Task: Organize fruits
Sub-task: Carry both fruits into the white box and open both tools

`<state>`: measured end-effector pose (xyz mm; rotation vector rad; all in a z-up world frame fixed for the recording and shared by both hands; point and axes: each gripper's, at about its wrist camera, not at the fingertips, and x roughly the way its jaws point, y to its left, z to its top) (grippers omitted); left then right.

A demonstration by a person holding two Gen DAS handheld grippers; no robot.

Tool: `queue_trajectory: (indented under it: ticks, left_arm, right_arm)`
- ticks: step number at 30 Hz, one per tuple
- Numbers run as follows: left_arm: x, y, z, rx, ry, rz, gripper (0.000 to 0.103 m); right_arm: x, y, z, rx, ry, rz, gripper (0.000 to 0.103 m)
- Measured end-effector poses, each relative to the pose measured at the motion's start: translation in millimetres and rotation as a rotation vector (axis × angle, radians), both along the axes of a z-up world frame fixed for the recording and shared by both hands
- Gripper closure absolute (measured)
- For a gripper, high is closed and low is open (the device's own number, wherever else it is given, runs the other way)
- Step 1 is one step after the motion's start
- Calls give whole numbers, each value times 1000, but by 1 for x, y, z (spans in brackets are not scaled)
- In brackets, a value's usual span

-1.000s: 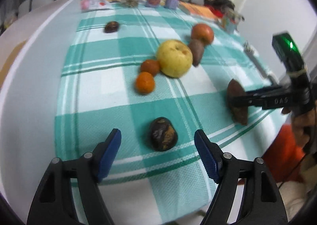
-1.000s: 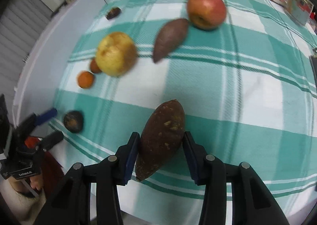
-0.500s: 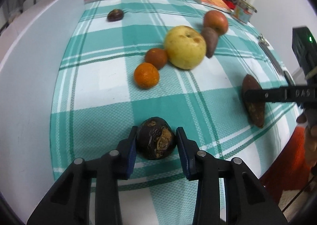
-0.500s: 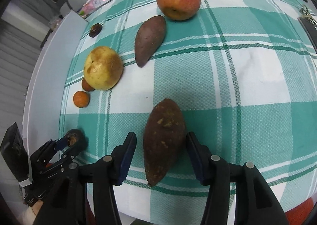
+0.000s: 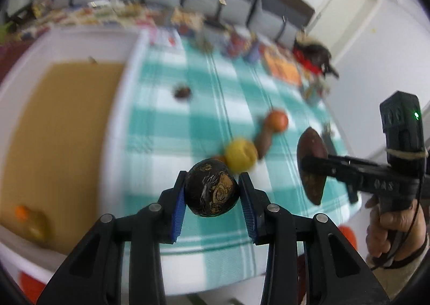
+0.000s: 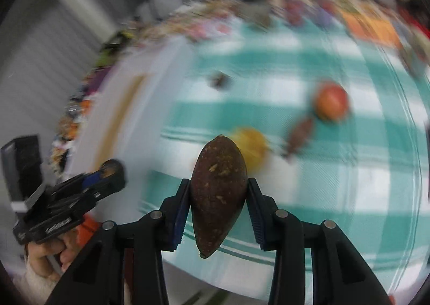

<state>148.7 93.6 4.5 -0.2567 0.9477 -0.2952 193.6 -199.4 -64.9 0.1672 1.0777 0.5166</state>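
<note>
Gripping dark round fruit (image 5: 211, 187) in left tongs (image 5: 212, 197), right tongs (image 6: 218, 200) clamping brown tuber (image 6: 218, 195)

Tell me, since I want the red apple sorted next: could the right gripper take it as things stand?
Probably not yet. The right gripper is shut on a sweet potato, so its fingers are full. The red apple lies uncovered on the checked cloth, beside a smaller sweet potato.

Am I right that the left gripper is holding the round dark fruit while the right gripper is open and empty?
Not quite: the right gripper is shut on the long brown sweet potato, as the right wrist view shows. The left gripper does hold the round dark fruit.
</note>
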Motion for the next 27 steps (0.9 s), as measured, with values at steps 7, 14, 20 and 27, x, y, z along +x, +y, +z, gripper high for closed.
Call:
queue_trajectory:
  ticks: [7, 14, 20, 27]
  left_arm:
    - [5, 100, 16, 131, -8, 195, 65]
    - [17, 154, -66, 217, 184, 314, 65]
    - [10, 168, -88, 242, 226, 382, 54]
    - [-1, 160, -37, 239, 45, 443, 20]
  right_arm:
    - [-8, 152, 51, 47, -95, 273, 62]
    - [1, 266, -20, -92, -24, 376, 62]
    - [4, 288, -54, -173, -23, 383, 61]
    - [0, 247, -4, -115, -183, 279, 11]
